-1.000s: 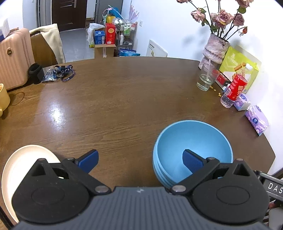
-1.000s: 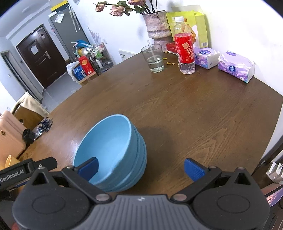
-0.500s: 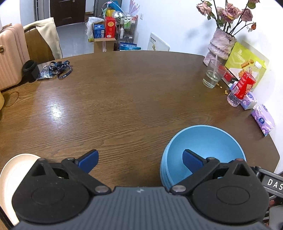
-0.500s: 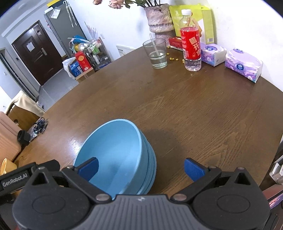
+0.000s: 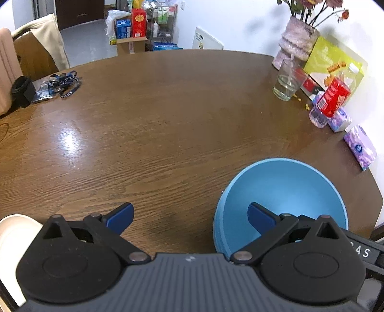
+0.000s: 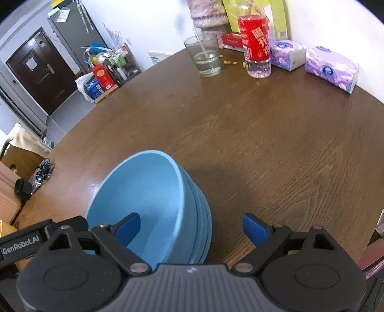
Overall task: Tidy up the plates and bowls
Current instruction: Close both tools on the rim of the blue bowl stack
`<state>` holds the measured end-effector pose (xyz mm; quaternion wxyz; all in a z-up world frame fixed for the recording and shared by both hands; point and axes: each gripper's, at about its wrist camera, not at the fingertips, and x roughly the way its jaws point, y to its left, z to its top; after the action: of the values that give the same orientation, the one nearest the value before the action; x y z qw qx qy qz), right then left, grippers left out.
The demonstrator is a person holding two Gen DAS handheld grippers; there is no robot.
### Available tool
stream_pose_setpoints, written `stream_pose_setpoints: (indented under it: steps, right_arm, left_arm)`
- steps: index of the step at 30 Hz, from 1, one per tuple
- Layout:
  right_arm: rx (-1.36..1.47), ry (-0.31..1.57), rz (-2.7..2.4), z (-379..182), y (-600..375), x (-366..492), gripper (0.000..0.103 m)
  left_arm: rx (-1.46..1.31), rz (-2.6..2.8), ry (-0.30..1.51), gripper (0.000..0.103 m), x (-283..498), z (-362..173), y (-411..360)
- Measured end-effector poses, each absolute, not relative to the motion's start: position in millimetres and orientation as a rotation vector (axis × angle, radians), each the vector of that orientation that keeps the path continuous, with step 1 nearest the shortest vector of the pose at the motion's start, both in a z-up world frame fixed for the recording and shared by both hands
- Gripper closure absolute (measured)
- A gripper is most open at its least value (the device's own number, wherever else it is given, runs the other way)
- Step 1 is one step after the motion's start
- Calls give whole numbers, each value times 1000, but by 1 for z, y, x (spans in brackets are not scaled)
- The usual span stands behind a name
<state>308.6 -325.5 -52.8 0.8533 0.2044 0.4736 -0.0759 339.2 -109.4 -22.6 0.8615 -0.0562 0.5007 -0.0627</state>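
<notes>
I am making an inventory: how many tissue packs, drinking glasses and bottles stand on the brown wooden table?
Purple plastic-wrapped tissue packs: 2
Clear drinking glass: 1
Red-labelled clear plastic bottle: 1
Total: 4

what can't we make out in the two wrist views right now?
- Cream plate, left wrist view: mostly hidden by the left gripper body, cut by the frame edge.
- Stack of blue bowls, right wrist view: near rim behind the right gripper; bowl count unclear.
- Whether either inner pad touches the bowls: not settled.
- Vase, right wrist view: top cut off.
</notes>
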Motion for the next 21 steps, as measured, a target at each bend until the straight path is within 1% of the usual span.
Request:
stream_pose_setpoints:
  steps: [1,4,6,8,16,19,21]
  right_arm:
    - [439,1001,-164,-56,-327,309,17]
    - [470,1011,-166,-64,-330,311,27]
    - [501,1013,-164,-71,-334,311,43]
    - [546,1016,-155,-77,-338,312,49]
    - [628,1024,-138,-96,-344,316,50]
    - [636,1026,-130,-99,-343,319,53]
    - [643,1026,-123,-100,-345,319,59]
  left_arm:
    - [-116,-135,1055,0,340,-24,-110]
    - [-110,-144,1071,0,343,-28,-113]
    - [-107,-148,1082,0,346,-31,-115]
    - [-105,-152,1091,0,347,-33,-115]
    - [-107,-158,1125,0,354,-42,-118]
    - [-111,-166,1134,1,355,-45,-119]
    - [-118,-172,1143,1,357,-47,-120]
